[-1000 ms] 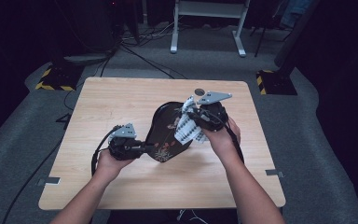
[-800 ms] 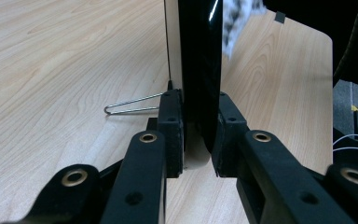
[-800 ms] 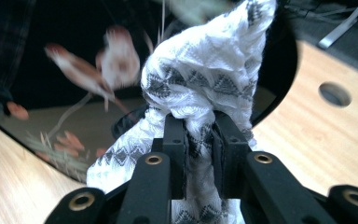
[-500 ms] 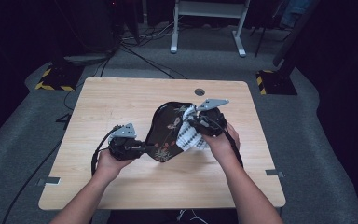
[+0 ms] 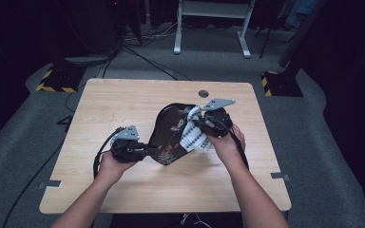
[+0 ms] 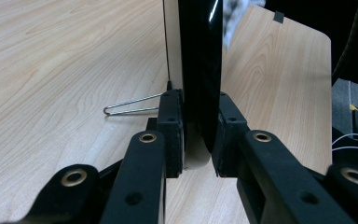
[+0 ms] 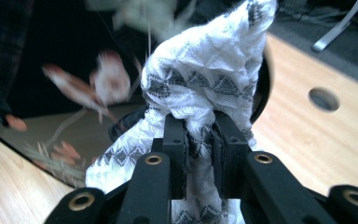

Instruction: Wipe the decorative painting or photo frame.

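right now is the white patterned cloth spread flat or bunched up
Bunched up. The white cloth with grey triangle pattern is crumpled into a wad, pinched between the right gripper's fingers against the black floral tray.

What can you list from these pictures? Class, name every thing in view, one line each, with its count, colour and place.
Tray: one, black with a flower pattern, tilted up on the table's middle, its near edge clamped by the left gripper.
Cloth: one, white with grey triangle pattern, bunched against the tray, pinched by the right gripper.
Wire piece: one, silver, lying on the table beside the tray.
Table: one, light wood, centre of the room, with a round hole near the far edge.
Left gripper: one, black, shut on the tray.
Right gripper: one, black, shut on the cloth.
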The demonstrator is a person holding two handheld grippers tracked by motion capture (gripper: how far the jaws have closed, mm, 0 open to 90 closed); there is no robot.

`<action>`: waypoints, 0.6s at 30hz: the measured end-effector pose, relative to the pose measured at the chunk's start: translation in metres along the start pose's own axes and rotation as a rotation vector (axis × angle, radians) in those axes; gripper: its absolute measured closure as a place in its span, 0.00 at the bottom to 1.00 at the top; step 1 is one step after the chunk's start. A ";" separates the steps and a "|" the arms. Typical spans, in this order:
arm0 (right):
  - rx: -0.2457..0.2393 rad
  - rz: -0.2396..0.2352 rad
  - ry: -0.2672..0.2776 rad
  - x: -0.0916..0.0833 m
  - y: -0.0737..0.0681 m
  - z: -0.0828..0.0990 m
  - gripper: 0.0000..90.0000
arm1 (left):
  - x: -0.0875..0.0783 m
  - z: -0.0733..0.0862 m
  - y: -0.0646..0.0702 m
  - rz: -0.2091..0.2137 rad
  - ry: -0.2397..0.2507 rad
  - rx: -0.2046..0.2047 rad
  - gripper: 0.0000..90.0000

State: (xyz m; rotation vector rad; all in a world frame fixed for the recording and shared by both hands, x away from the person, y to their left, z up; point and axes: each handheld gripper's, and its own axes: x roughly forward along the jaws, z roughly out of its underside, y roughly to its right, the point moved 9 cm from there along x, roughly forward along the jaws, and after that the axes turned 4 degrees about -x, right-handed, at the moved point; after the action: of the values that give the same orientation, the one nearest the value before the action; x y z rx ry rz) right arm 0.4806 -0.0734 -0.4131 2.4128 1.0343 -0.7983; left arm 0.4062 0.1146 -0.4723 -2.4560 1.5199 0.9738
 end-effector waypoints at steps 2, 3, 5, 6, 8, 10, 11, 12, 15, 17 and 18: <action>0.005 -0.004 -0.011 0.003 -0.001 0.005 0.87 | 0.000 0.000 0.000 0.000 0.000 0.000 0.86; 0.004 -0.006 -0.018 0.005 -0.002 0.009 0.87 | 0.000 0.000 0.000 0.000 -0.001 0.002 0.86; 0.004 -0.007 -0.024 0.007 -0.001 0.013 0.87 | 0.000 0.000 0.000 0.000 -0.001 0.002 0.86; 0.004 -0.007 -0.027 0.006 -0.001 0.013 0.87 | 0.000 0.000 0.000 0.001 -0.001 0.002 0.86; 0.002 0.001 -0.019 0.003 0.001 0.008 0.87 | 0.000 0.000 0.000 0.000 -0.003 0.003 0.86; 0.000 0.010 0.000 -0.002 0.005 -0.001 0.87 | 0.000 0.000 0.000 0.001 -0.002 0.002 0.86; -0.003 0.016 0.013 -0.005 0.006 -0.006 0.87 | 0.000 0.000 0.000 0.001 -0.003 0.003 0.86; -0.005 0.019 0.021 -0.008 0.007 -0.009 0.87 | 0.000 0.000 0.000 0.002 -0.003 0.003 0.86; -0.009 0.028 0.039 -0.015 0.010 -0.018 0.87 | 0.000 0.000 0.000 0.002 -0.003 0.003 0.86; -0.006 0.036 0.060 -0.021 0.013 -0.026 0.87 | 0.000 0.000 0.000 -0.001 -0.003 0.005 0.86; -0.005 0.039 0.064 -0.023 0.014 -0.027 0.87 | 0.000 0.000 0.000 0.000 -0.003 0.005 0.86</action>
State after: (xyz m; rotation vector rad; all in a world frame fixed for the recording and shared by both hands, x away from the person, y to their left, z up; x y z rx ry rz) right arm 0.4873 -0.0794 -0.3767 2.4618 1.0080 -0.7086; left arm 0.4062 0.1148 -0.4726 -2.4499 1.5192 0.9716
